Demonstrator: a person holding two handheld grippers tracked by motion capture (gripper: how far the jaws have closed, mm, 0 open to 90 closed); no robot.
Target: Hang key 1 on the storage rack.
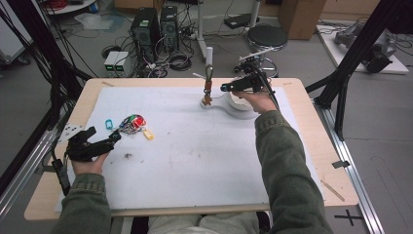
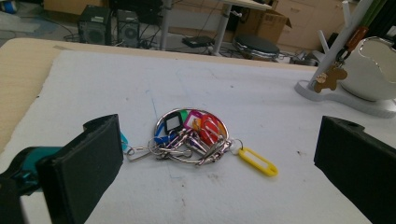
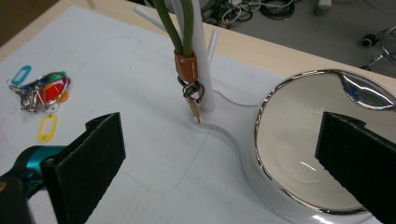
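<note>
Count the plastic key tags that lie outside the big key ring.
2. A yellow tag lies on the white mat to the ring's right, seen from the left claw. A blue tag lies at the bunch's opposite end. More tags sit bunched inside the ring; some may be hidden.

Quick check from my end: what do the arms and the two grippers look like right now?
Both forearms wear olive-green sleeves with ribbed cuffs. The left gripper and right gripper are black, each with two flat rectangular black jaws; a teal part shows beside the jaw. Black cables trail from both.
</note>
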